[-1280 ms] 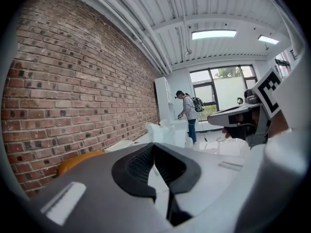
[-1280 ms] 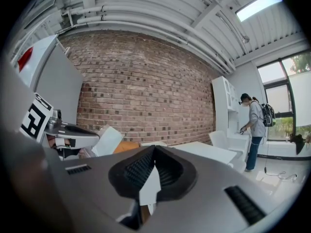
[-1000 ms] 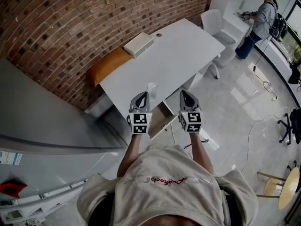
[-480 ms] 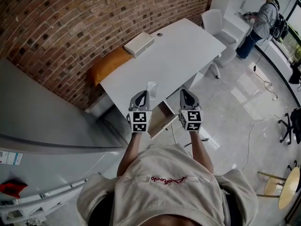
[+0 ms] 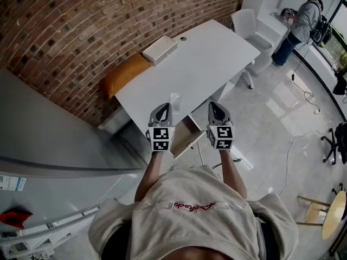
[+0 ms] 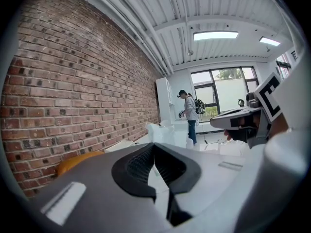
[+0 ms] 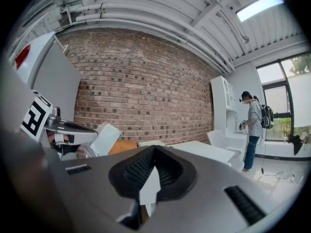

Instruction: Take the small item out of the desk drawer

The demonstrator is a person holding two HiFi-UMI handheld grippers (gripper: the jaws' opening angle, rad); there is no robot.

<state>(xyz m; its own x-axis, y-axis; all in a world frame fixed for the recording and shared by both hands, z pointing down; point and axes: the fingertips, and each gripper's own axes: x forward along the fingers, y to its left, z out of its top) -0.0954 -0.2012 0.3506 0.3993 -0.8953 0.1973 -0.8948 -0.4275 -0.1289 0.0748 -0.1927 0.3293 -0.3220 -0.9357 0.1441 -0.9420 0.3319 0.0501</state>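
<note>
Nothing has moved: the left hand-held gripper (image 5: pixel 162 108) stays clamped on the small white flat item (image 5: pixel 174 99), apparently clear of the open wooden drawer (image 5: pixel 185 138), while the right hand-held gripper (image 5: pixel 216 106) stays narrowly parted and empty, so removal looks done.

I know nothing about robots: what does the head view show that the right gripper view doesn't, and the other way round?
Only the head view shows the open drawer under the desk's near edge and the wearer's beige shirt. Only the right gripper view shows the ceiling light and ceiling pipes. Both show the brick wall, the white desk, the orange cushion, the left gripper and a person standing at the far counter.
</note>
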